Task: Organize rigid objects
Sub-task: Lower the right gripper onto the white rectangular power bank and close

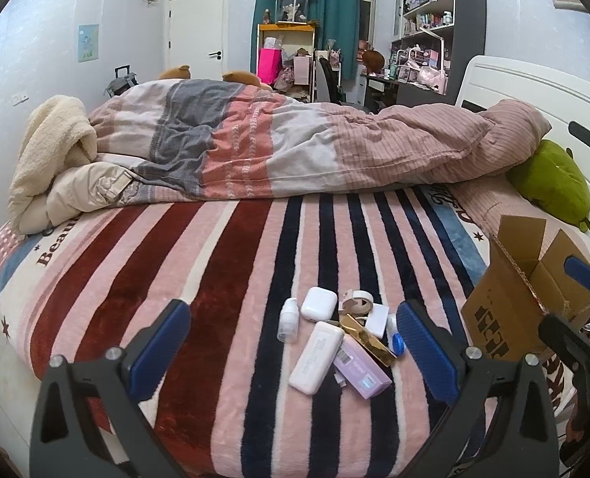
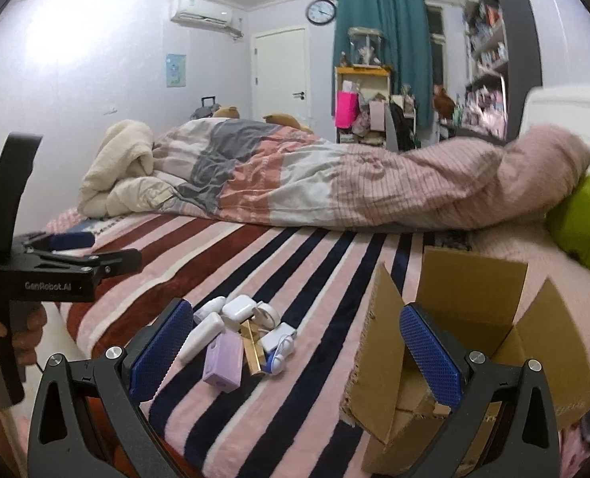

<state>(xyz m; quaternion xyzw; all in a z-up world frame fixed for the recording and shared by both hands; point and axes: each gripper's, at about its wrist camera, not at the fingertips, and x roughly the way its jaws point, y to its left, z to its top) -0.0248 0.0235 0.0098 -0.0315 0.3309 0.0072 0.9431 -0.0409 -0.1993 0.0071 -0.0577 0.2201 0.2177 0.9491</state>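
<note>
Spread wide and empty, the left gripper (image 1: 295, 342) frames a pile of small items (image 1: 334, 338) on the striped blanket (image 1: 135, 279). At three o'clock stands the open cardboard box (image 1: 510, 310). Equally spread, the right gripper (image 2: 296, 342) holds nothing; sorting seems unstarted.

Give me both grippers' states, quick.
Left gripper: open, holding nothing.
Right gripper: open, holding nothing.
</note>
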